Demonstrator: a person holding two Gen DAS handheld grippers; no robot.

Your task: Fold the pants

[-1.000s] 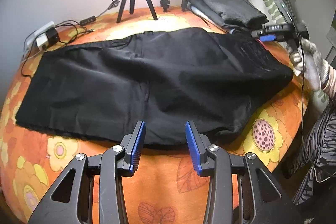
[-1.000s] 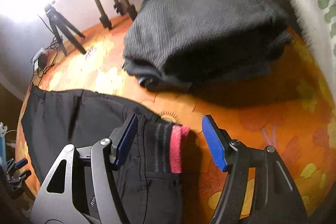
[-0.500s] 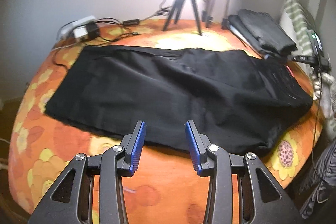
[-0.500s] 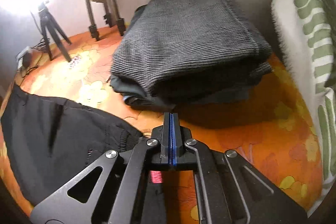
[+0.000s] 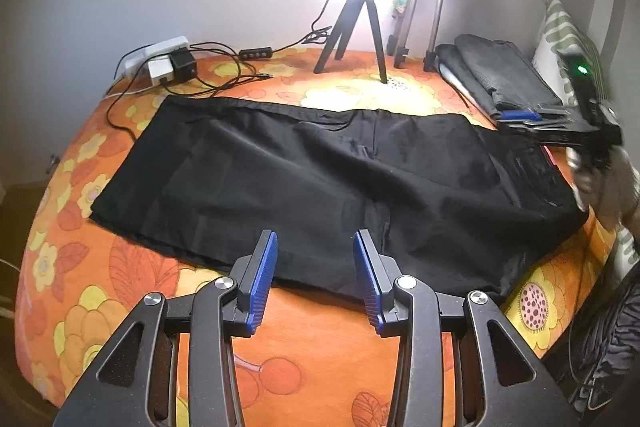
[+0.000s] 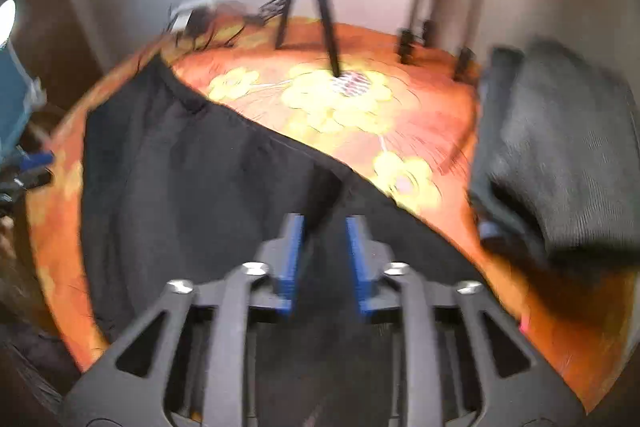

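Black pants lie flat across the orange flowered bed cover, waistband to the right. My left gripper is open and empty, over the pants' near edge at the middle. My right gripper is open with a narrow gap and hovers above the waist end of the pants; no cloth is between the pads. It shows in the left wrist view at the far right, above the waistband. The right wrist view is blurred by motion.
A folded grey pile lies at the back right, also in the right wrist view. A tripod, light stands, and a power strip with cables stand along the back. A striped pillow is at the right.
My right gripper was shut at the pink-edged waistband half a second ago; it has opened partway and swung left over the pants. My left gripper pulled back a little and stays open.
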